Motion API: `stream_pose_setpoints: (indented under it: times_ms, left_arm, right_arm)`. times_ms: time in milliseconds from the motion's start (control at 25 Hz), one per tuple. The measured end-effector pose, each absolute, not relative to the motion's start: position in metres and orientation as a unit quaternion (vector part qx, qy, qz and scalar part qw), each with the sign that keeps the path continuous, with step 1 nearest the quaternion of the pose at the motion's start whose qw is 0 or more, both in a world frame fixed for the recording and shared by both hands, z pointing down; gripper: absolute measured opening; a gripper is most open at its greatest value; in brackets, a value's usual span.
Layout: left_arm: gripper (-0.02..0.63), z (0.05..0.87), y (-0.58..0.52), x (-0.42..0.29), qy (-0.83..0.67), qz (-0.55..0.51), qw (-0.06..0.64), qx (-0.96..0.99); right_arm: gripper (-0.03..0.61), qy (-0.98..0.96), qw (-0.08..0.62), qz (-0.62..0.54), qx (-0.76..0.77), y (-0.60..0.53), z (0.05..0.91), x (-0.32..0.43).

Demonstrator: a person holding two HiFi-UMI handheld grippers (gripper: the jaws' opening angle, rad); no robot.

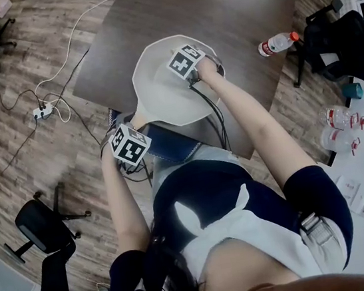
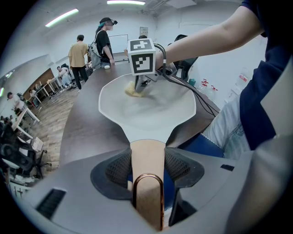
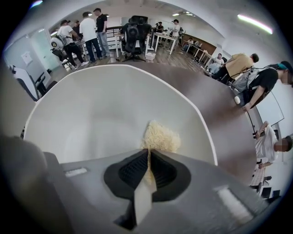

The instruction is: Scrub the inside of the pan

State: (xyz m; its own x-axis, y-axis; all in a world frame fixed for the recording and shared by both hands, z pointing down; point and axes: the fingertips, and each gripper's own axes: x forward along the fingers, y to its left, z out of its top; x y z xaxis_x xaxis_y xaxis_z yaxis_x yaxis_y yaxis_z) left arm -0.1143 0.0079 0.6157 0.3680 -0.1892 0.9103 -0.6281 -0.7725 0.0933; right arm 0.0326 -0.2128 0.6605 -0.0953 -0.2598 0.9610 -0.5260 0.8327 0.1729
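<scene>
Bottle label too small to read. Left gripper clamped on pan handle. Right gripper pinches yellow scrub pad, which touches the pan interior.

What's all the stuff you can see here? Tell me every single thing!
table: one, dark brown, middle.
pan: one, white, on the table.
pan handle: one, tan, sticking off the table's near edge.
scrub pad: one, pale yellow, inside the pan.
bottle: one, clear with red, at the table's right edge.
office chair: one, black, on the floor, left.
power strip: one, white, on the floor, left.
bystanders: several, mixed colours, far side of the room.
left tool: one, grey, shut on the pan handle.
right tool: one, grey, shut on the scrub pad.
</scene>
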Motion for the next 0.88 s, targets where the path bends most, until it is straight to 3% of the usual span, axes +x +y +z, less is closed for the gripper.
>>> stream_pose_setpoints:
  times_ms: [880]
  left_arm:
    - [0.225,0.618,0.004,-0.118,-0.251,0.501,0.216,0.799]
  right_arm:
    - [0.015,-0.774,0.483,0.305,0.273,-0.203,0.667,-0.028]
